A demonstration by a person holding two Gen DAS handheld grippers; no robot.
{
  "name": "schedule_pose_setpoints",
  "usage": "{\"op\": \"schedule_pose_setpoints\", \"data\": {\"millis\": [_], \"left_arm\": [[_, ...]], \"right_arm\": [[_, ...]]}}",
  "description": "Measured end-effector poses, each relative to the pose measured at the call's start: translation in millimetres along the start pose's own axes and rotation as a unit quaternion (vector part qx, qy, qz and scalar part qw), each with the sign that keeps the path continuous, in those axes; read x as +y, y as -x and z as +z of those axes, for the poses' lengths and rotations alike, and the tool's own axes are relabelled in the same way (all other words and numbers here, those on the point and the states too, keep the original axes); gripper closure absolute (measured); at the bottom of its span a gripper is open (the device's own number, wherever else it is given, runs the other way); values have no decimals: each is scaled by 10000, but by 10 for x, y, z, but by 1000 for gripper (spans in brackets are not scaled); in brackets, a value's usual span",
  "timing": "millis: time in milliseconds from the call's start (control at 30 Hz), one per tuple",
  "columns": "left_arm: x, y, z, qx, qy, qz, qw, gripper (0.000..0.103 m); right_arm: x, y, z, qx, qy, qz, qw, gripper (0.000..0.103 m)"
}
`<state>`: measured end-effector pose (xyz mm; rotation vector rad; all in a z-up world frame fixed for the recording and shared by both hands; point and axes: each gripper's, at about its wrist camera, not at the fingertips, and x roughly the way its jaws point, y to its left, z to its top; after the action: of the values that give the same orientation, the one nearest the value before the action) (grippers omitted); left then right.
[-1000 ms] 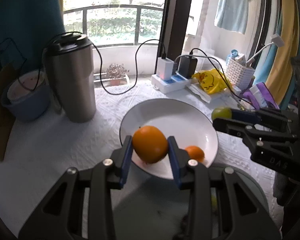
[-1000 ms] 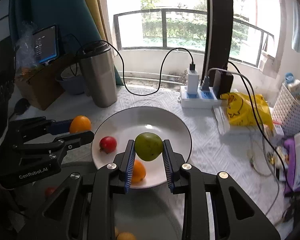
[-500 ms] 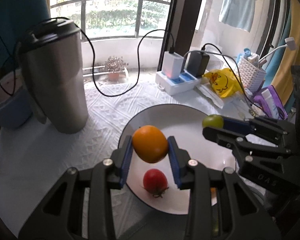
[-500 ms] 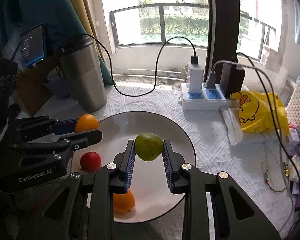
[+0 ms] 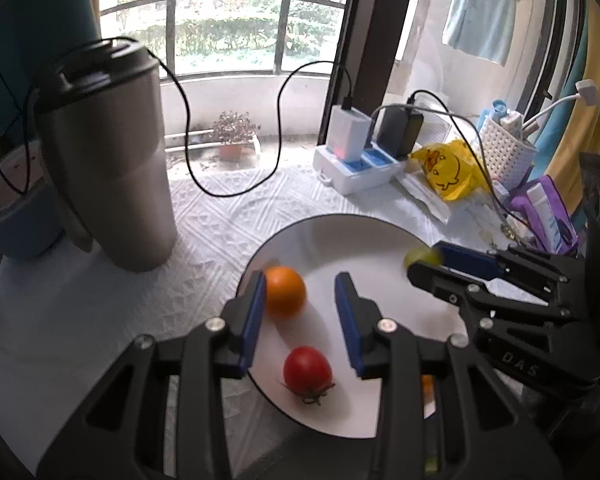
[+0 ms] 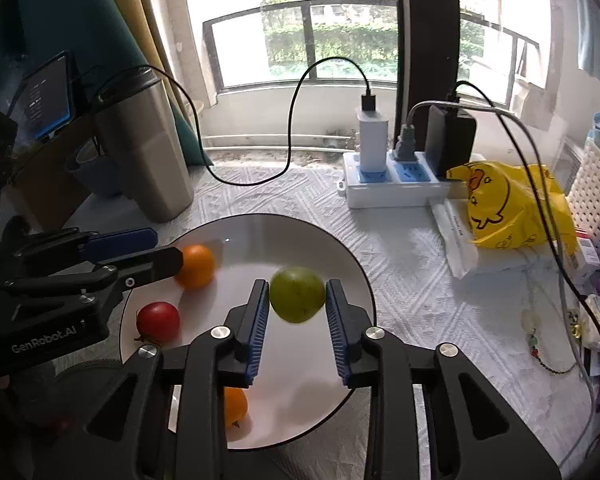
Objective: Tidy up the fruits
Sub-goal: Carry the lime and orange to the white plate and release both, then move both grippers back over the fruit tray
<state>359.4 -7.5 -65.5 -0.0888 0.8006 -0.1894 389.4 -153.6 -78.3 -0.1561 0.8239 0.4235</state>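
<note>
White textured tablecloth (image 5: 220, 224) by the balcony window. My left gripper (image 5: 300, 304) is spread wide, orange (image 5: 285, 293) on the white plate (image 5: 360, 236) touching its left pad. My right gripper (image 6: 297, 304) pinches a green fruit (image 6: 297, 294) over the plate.

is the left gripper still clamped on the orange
No, the left gripper is open, and the orange touches only its left finger over the white plate.

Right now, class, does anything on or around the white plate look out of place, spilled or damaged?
Nothing stands out. The orange, the red tomato and a smaller orange fruit lie whole on the white plate. The right gripper holds an intact green fruit over it. No spills show on the tablecloth.
</note>
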Motion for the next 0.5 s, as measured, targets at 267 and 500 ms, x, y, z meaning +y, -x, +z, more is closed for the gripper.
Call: {"op": "schedule_pose_setpoints", "data": {"millis": [267,500], "left_arm": [[-15,245,-21,-163,46,94,9998,59],[-20,557,-90,-338,97,129,9993,58]], "right_arm": [[17,249,28,-223,-82,-82,9997,52],[119,503,-19,-379,-43,-51,9993,52]]}}
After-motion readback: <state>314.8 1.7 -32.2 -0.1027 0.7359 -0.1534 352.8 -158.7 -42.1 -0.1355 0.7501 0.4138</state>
